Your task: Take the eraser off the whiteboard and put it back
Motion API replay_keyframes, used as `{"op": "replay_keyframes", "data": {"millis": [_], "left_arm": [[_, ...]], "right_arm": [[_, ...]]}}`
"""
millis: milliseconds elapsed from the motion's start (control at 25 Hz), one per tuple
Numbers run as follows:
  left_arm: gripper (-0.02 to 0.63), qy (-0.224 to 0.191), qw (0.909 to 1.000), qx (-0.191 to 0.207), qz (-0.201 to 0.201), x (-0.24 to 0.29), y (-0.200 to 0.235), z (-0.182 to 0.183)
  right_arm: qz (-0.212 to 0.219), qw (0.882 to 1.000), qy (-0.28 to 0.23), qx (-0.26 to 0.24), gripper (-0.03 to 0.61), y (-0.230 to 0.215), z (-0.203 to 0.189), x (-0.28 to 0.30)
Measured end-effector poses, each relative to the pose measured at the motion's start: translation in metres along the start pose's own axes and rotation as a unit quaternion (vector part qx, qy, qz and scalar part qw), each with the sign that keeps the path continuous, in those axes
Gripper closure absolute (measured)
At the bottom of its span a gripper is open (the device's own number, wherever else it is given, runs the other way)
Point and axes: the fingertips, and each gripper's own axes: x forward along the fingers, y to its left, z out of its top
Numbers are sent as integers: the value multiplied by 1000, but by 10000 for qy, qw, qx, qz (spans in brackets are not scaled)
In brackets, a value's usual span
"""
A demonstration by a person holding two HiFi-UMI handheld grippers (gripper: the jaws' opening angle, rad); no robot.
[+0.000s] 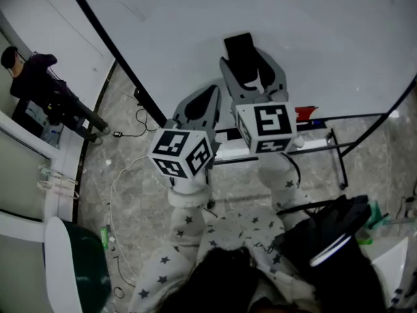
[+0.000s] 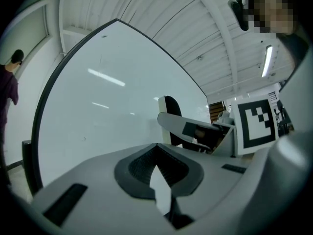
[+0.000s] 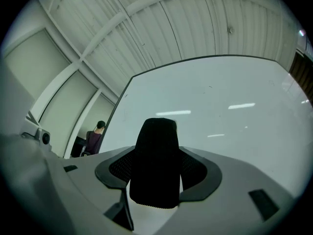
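Two grippers point at the one whiteboard. The right gripper is clamped on the single black eraser, which stands upright between its jaws close to the board's face (whether it touches the board cannot be told). The left gripper sits just beside it, lower and to its left, jaws together with nothing between them. One ledge runs under the board, with one red thing on it. One person stands far left.
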Motion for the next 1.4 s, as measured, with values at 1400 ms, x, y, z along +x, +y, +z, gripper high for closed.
{"op": "replay_keyframes", "data": {"millis": [1400], "left_arm": [[612,189,9992,-207,284,11,44,-14]], "right_arm": [[-675,9953,-142,-681,313,4,-18,54]]}}
